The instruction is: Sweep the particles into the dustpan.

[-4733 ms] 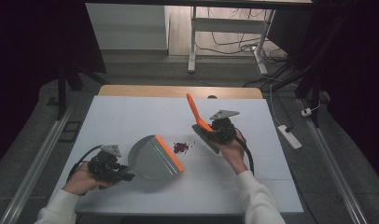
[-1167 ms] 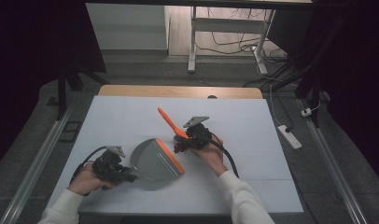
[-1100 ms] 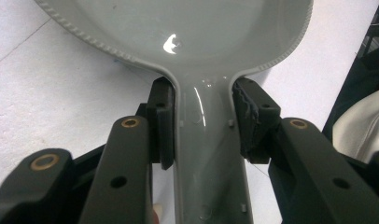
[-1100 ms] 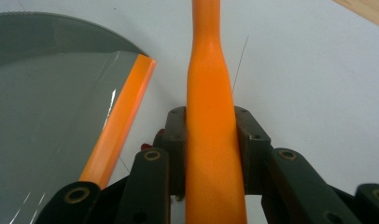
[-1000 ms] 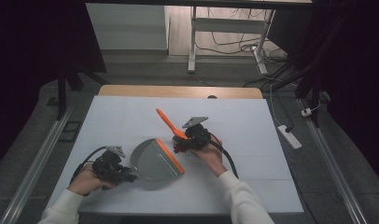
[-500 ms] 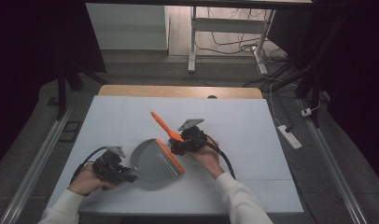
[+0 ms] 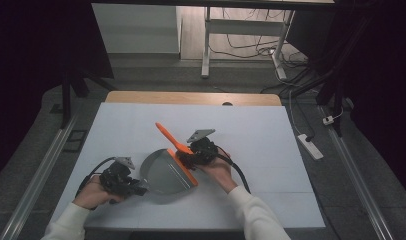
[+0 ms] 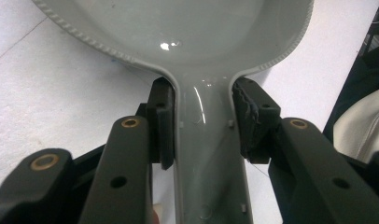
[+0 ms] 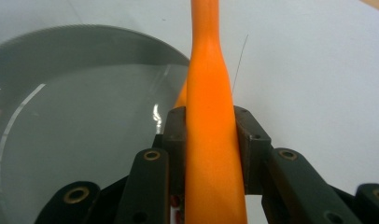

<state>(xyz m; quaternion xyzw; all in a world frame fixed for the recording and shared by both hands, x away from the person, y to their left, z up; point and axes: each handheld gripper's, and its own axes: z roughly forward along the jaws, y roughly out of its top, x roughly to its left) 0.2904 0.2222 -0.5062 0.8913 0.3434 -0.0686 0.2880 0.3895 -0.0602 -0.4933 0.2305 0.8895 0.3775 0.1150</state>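
Grey plastic is what your left gripper (image 8: 204, 135) holds: its two black jaws are pressed on both sides of the handle of the dustpan (image 8: 187, 37), just below the place where the handle widens into the scoop. In the high view this gripper (image 7: 122, 180) sits near the front left part of the white table (image 7: 271, 145), and the dustpan (image 7: 163, 175) lies flat on the table beside it, with its orange lip (image 7: 187, 171) turned toward your right hand.

Your right gripper (image 9: 208, 140) pinches the orange brush (image 9: 208, 93) by its handle. The jaws are closed on the thick part of the handle, and the thin end of the handle runs away from the camera, up across the view. In the high view this gripper (image 7: 196, 155) is at the orange lip of the dustpan, near the middle of the table, and the brush handle (image 7: 166, 134) points up and away to the left, tilted over the table. The bristle end of the brush is hidden under the gripper, so I cannot tell if it touches the lip.

In the right gripper view the grey scoop of the dustpan (image 9: 75, 121) is just to the left of the brush. A few small dark red pieces (image 9: 176, 201) show between the jaws, low in this view; they are too small to name.
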